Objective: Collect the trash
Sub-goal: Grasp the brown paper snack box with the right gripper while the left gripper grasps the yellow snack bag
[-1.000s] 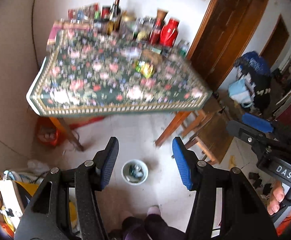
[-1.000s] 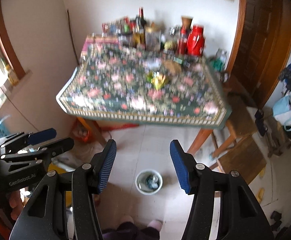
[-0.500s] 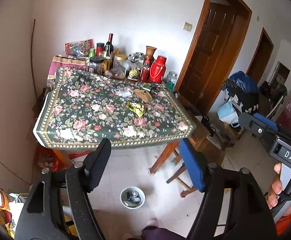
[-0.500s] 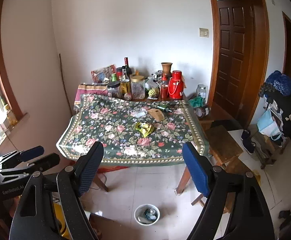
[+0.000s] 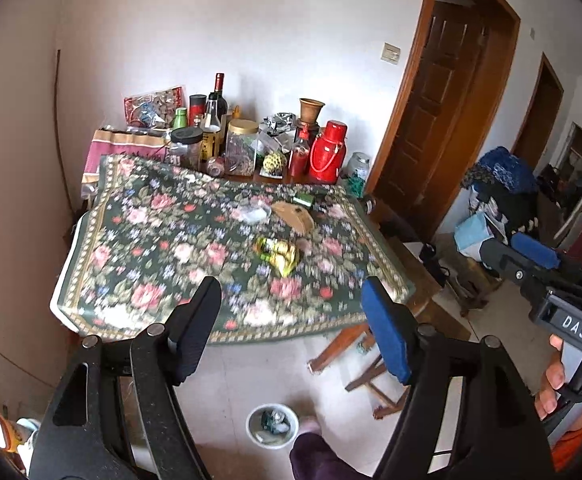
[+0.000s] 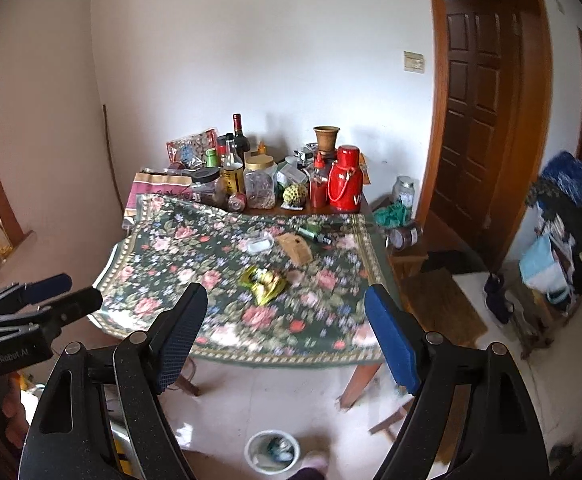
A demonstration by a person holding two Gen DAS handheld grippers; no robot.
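A crumpled yellow-green wrapper [image 5: 278, 255] [image 6: 265, 280] lies mid-table on the floral cloth. Beyond it lie a brown paper piece [image 5: 295, 217] [image 6: 296, 249], a clear plastic scrap [image 5: 253, 213] [image 6: 259, 245] and a small green bottle [image 5: 305, 200] [image 6: 314, 234]. A white bin [image 5: 271, 426] [image 6: 271, 451] with some trash stands on the floor near my feet. My left gripper [image 5: 291, 332] is open and empty, short of the table's near edge. My right gripper [image 6: 285, 338] is open and empty at a similar distance; it also shows at the right of the left wrist view [image 5: 531, 256].
The table [image 5: 91, 248] [image 6: 131, 256] has bottles, jars and a red thermos [image 5: 328, 152] [image 6: 344, 180] crowded along its far side by the wall. A wooden stool [image 5: 375, 376] stands by the right table leg. Doors and piled bags [image 6: 563, 216] are at the right.
Both grippers have tilted up from the floor and bin toward the table and room, and their jaws have opened wider. The table now looks nearer.
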